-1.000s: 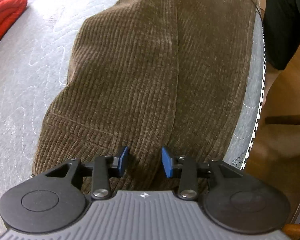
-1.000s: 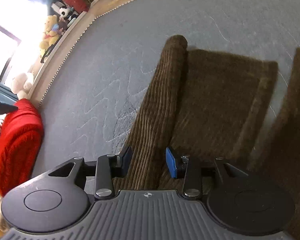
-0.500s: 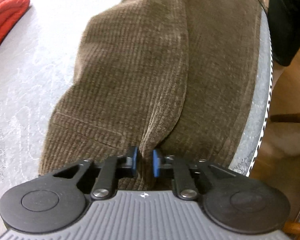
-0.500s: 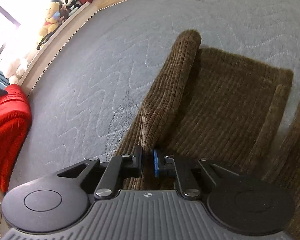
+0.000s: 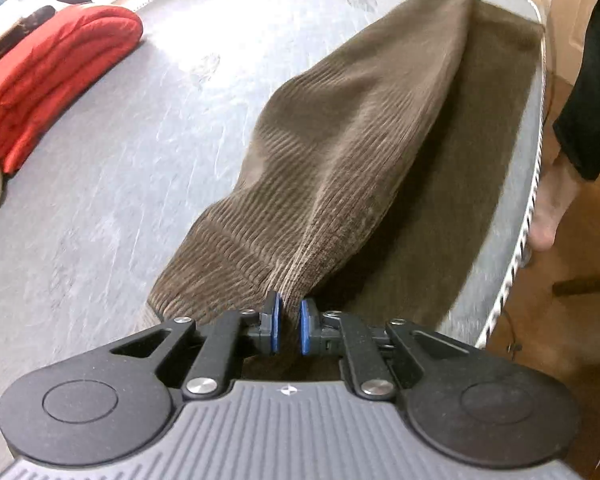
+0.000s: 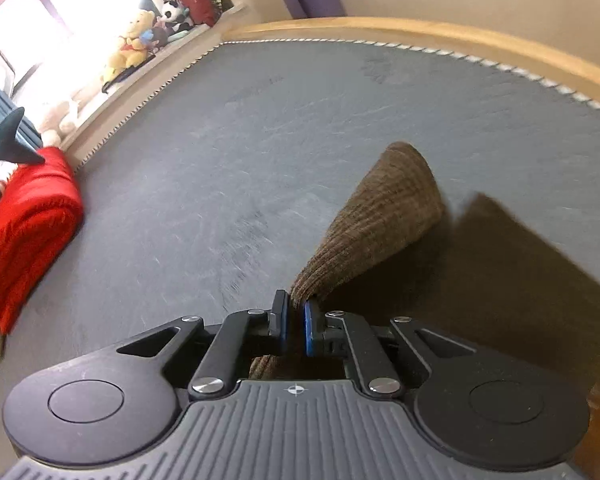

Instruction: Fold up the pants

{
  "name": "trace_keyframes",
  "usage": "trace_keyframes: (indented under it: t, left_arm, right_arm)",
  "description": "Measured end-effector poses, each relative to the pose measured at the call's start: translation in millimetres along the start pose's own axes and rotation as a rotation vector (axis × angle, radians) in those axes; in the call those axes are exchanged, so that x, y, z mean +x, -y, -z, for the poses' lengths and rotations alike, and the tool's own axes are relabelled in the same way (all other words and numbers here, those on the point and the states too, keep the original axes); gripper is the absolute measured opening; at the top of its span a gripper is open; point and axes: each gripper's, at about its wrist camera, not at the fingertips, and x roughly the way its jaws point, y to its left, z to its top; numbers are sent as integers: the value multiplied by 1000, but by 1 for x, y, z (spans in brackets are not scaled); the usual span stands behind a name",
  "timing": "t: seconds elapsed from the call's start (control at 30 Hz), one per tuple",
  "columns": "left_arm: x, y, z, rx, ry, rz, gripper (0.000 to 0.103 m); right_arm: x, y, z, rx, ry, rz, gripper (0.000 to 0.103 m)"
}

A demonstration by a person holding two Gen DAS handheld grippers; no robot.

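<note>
Brown corduroy pants (image 5: 340,152) stretch lifted above the grey bed (image 5: 120,168), shadowed beneath. Our left gripper (image 5: 287,326) pinches the near edge; our right gripper (image 6: 295,326) clamps a fold of the pants. A red blanket (image 5: 48,76) lies far left.

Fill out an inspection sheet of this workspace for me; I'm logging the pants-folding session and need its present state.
Surface: grey quilted mattress, wooden frame around it.
Job's things: brown corduroy pants, one edge lifted off the mattress, the rest flat below.
Clutter: folded red blanket at the mattress edge.
Grippers: left tool shut on the pants; right tool shut on the pants.
Cables: nothing seen.
Surroundings: stuffed toys on a ledge by a bright window; person's bare foot on the wooden floor.
</note>
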Motion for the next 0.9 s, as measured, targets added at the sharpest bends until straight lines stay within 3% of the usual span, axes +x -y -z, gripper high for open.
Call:
trace_keyframes:
  t: [0.1,0.17,0.23,0.3,0.37,0.47,0.53,0.6,0.77,0.9]
  left_arm:
    - [-1,7,11,23,-55,10,8]
    - [6,11,14,42,-117,0,7]
    - [15,13,13,34,-189,28,7]
    - [12,11,8,22,-166,25,9]
    - [-2,0,-1,-60,-74,52,14]
    - [-22,-17,-18,-188,68,82,23]
    - [-27,-23,-29,-231,126,55,31]
    - [-24,-28,-38,-262,134,0,37]
    - [-2,-38,-55,-268,63,-158,38]
    - [3,-47,-66,-277,86,-182,38]
  right_arm:
    - [-11,38,27,29,-108,86,7]
    - [3,65,47,65,-249,159,7]
    - [18,87,55,131,-350,162,8]
    - [19,104,48,208,-326,101,8]
    - [11,120,35,277,-244,57,9]
    - [0,142,16,337,-131,78,21]
    - [-1,160,8,405,-88,70,24]
    - [1,177,7,460,-80,80,24]
    - [14,203,20,617,-116,140,25]
    - [24,205,17,598,-112,130,28]
